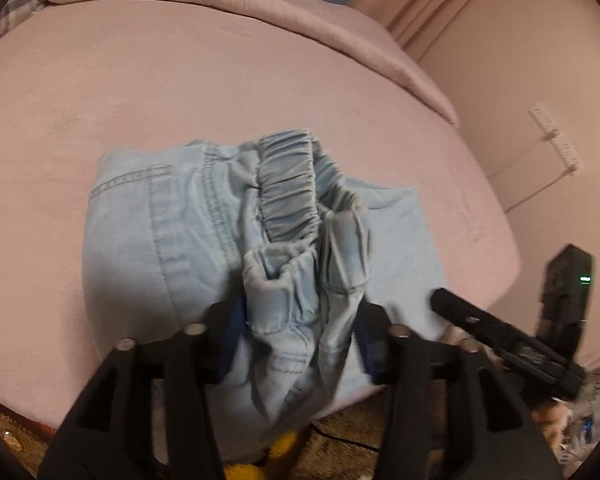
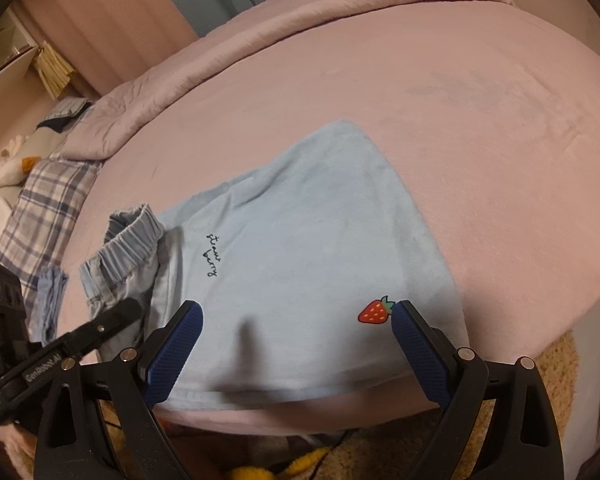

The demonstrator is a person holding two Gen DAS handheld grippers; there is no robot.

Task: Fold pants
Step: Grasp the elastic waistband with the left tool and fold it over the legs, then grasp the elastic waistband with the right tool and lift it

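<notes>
Light blue denim pants (image 1: 188,224) lie partly folded on the pink bed (image 1: 180,80), with the elastic waistband (image 1: 288,188) bunched up. My left gripper (image 1: 300,336) is shut on a gathered bunch of the pants near the bed's front edge. In the right wrist view the pants' waistband (image 2: 128,240) shows at the left, beside a pale blue cloth (image 2: 300,248) with a strawberry print (image 2: 376,312). My right gripper (image 2: 296,344) is open and empty, its blue pads (image 2: 176,348) spread over the near edge of that cloth.
A folded pink duvet (image 2: 260,40) runs along the far side of the bed. A plaid cloth (image 2: 48,216) lies at the bed's left end. A power strip (image 1: 556,136) hangs on the wall at the right. Carpet and yellow items (image 2: 300,464) lie below the bed edge.
</notes>
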